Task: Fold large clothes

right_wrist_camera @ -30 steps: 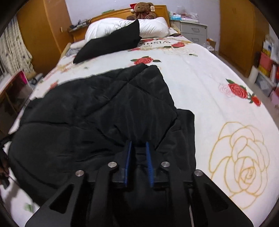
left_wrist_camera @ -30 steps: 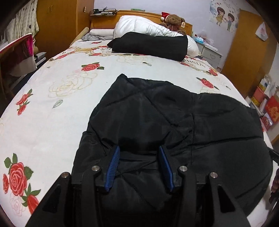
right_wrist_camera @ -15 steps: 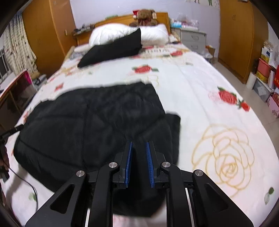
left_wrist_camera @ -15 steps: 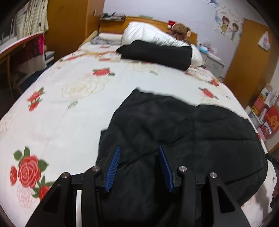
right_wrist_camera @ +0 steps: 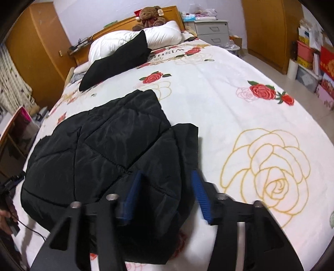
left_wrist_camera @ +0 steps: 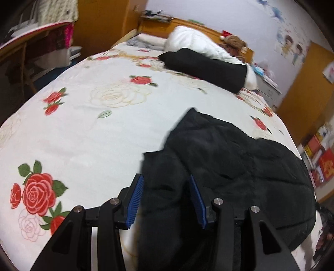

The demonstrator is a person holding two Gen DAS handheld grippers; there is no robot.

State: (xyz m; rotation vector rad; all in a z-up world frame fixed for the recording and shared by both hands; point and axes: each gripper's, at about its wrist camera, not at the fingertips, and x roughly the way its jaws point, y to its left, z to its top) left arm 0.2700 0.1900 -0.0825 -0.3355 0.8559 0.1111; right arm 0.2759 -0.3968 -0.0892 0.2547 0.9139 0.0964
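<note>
A large black quilted jacket [left_wrist_camera: 229, 162] lies folded on the rose-print bed sheet [left_wrist_camera: 104, 129]. It also shows in the right wrist view [right_wrist_camera: 108, 150], with a sleeve or flap [right_wrist_camera: 179, 146] folded over its right side. My left gripper [left_wrist_camera: 166, 201] is open, its blue pads on either side of the jacket's near edge, and holds nothing. My right gripper [right_wrist_camera: 167, 195] is open above the jacket's near right corner and holds nothing.
A black pillow [left_wrist_camera: 206, 64] and a white duvet [left_wrist_camera: 194, 39] lie at the bed's head with a teddy bear [right_wrist_camera: 149, 16]. A desk [left_wrist_camera: 25, 48] stands left, wardrobes [right_wrist_camera: 269, 31] and stacked boxes [right_wrist_camera: 313, 62] right. A hand with a cable [right_wrist_camera: 8, 216] is at the bed's left edge.
My right gripper was shut on the jacket and has opened, letting the cloth go. Both grippers have pulled back toward the near edge, and the jacket lies lower and flatter.
</note>
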